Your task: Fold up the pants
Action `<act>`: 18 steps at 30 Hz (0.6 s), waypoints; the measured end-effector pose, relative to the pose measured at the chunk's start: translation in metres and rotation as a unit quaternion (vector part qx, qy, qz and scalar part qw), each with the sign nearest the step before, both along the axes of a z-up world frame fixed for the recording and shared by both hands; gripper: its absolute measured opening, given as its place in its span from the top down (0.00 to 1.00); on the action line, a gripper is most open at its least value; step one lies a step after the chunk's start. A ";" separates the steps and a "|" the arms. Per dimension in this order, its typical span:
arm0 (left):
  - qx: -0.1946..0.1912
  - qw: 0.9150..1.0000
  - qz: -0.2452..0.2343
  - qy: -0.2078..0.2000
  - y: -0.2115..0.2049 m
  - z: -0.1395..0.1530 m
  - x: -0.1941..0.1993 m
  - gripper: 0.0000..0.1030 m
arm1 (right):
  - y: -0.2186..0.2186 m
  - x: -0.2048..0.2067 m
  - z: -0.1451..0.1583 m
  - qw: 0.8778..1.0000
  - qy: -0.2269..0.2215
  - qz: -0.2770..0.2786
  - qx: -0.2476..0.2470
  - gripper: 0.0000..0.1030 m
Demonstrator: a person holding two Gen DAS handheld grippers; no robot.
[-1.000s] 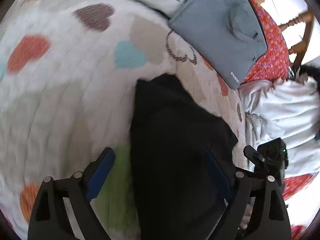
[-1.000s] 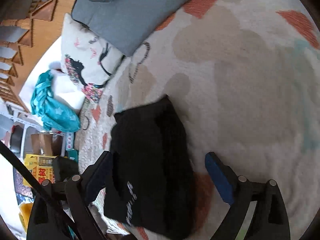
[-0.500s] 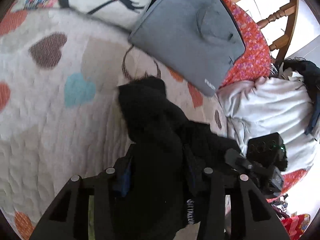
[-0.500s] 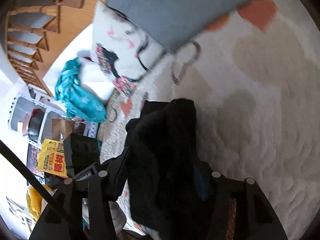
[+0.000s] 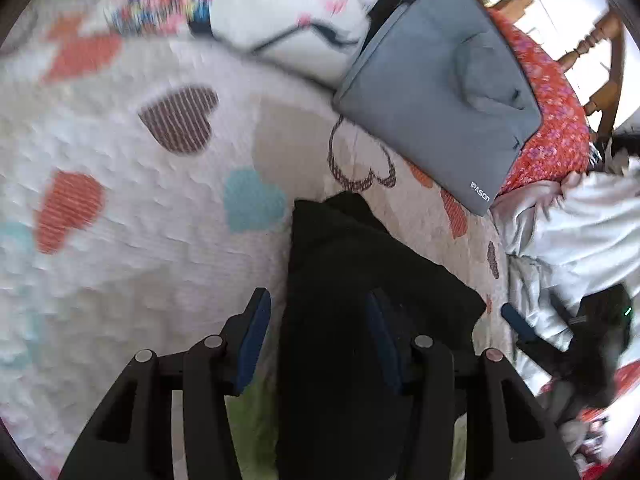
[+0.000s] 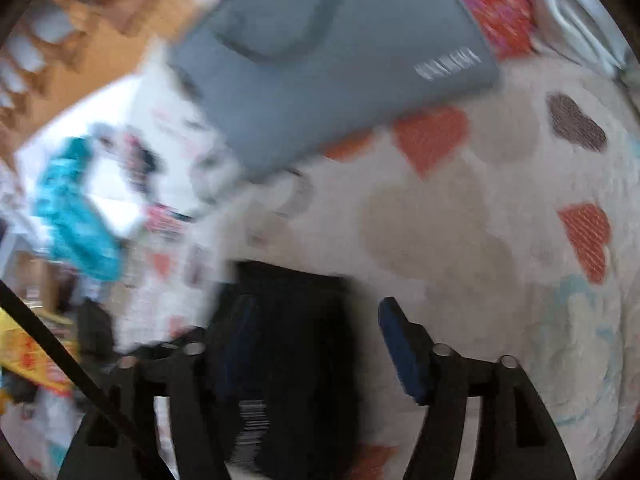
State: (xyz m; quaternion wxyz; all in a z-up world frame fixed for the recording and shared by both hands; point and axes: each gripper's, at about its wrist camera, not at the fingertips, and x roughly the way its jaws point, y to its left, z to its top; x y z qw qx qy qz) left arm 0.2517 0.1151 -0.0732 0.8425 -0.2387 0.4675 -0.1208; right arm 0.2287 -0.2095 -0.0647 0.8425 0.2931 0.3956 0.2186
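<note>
The black pants (image 5: 360, 280) lie folded in a compact bundle on the white heart-print quilt (image 5: 120, 220). My left gripper (image 5: 320, 328) is open just above the bundle's near end, its blue pads (image 5: 252, 332) apart, the right pad over the black cloth. In the blurred right wrist view the pants (image 6: 292, 320) lie between the fingers of my right gripper (image 6: 320, 340), which is open with the right pad (image 6: 400, 344) clear of the cloth. The right gripper (image 5: 520, 328) also shows at the bundle's far side in the left wrist view.
A grey laptop sleeve (image 5: 440, 92) lies beyond the pants, on a red floral cloth (image 5: 552, 120). A white printed pillow (image 5: 288, 12) sits behind it. Crumpled white clothing (image 5: 580, 232) is at the right, teal cloth (image 6: 76, 216) off the bed's side.
Both grippers were shut on the lifted pants half a second ago. Now both have opened and the bundle lies flat on the quilt again.
</note>
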 end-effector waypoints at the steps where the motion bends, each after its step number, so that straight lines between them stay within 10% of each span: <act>1: 0.009 1.000 0.003 -0.006 0.000 0.003 -0.006 0.53 | 0.004 0.001 0.001 0.999 0.000 0.025 0.039 0.06; 4: 0.042 0.999 0.018 -0.021 0.003 0.016 -0.034 0.52 | 0.021 0.010 -0.021 0.991 0.038 0.068 0.110 0.06; 8: 0.075 0.996 0.023 -0.034 0.004 0.035 -0.067 0.52 | 0.028 0.020 -0.062 0.994 0.095 0.033 0.050 0.15; 18: 0.122 0.990 0.020 -0.069 -0.011 0.082 -0.153 0.32 | 0.027 -0.110 0.008 0.997 0.032 -0.002 -0.074 0.08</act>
